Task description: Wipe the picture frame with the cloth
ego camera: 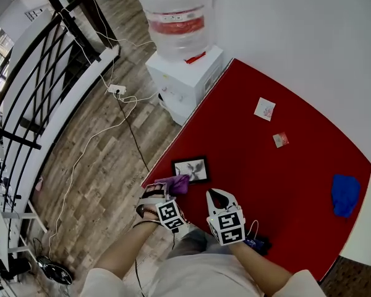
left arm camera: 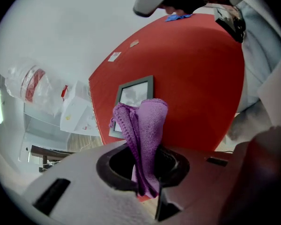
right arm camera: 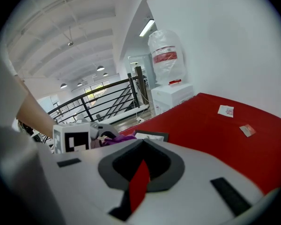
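Purple microfibre, that is the cloth (ego camera: 176, 184). The left gripper (ego camera: 162, 192) holds it with both jaws pressed together on the fold. In the left gripper view the free end of the cloth stands up above the jaws in a loose bunch.

The picture frame (ego camera: 191, 169) lies flat on the red table (ego camera: 284, 184), near the table's edge. In the head view it is at about 2 o'clock from the left gripper. The cloth reaches the frame's lower left corner, but we cannot tell if it really touches it.

The right gripper (ego camera: 218, 197) hovers at about 5 o'clock from the frame, near it. Its jaws are almost together, with only a thin slit through which we see the red table, and they hold nothing.

Two small cards (ego camera: 264, 109) (ego camera: 280, 139) lie at about 1 o'clock from the frame, well apart from it. A blue cloth (ego camera: 345, 193) lies at 3 o'clock from the right gripper, near the far side of the table. A white water dispenser (ego camera: 182, 76) stands on the wooden floor at 12 o'clock from the frame.
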{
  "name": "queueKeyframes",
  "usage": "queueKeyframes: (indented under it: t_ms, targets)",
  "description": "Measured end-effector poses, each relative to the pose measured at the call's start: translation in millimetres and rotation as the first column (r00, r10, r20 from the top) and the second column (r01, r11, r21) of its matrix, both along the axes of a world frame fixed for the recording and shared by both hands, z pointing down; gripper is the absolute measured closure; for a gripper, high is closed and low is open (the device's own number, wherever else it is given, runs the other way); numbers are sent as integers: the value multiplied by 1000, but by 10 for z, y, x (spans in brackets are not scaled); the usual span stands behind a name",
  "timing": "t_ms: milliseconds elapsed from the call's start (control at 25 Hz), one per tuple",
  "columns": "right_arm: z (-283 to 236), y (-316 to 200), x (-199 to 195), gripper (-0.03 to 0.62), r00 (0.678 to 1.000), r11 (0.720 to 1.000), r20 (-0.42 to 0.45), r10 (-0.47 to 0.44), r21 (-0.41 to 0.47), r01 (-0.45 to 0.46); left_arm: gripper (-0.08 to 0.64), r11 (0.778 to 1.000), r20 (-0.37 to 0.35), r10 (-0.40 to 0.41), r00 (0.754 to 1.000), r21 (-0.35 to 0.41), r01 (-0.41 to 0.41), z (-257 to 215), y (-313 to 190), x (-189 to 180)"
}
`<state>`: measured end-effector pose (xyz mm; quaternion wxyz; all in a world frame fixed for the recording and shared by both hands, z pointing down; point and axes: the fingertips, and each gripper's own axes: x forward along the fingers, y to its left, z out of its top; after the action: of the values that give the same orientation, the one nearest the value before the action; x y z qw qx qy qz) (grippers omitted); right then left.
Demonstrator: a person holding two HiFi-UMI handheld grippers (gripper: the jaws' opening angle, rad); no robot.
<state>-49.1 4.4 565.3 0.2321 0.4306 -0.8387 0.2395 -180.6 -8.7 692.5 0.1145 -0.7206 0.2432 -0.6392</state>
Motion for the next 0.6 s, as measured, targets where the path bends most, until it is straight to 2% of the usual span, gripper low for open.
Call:
queueKeyframes:
  t_ms: [120, 280, 480, 600]
  targets:
    - [16, 19, -43, 588, 1000, 1000, 2, -15, -2, 15, 499, 999, -32, 19, 999, -42, -20, -2, 262, 82]
    - [20, 57, -80, 588, 1000, 1000, 0, -31, -2, 31, 499, 999, -37, 22, 999, -38, -24, -55, 299, 82]
    - [57, 85, -43, 588, 999, 999, -4, -36, -5, 36, 499, 996, -58, -60, 996, 55, 64, -265, -337, 23]
    - [66, 113, 2, 588, 1000, 1000, -8, -26, -12, 26, 499, 993, -27, -80, 996, 79, 82, -287, -737, 23]
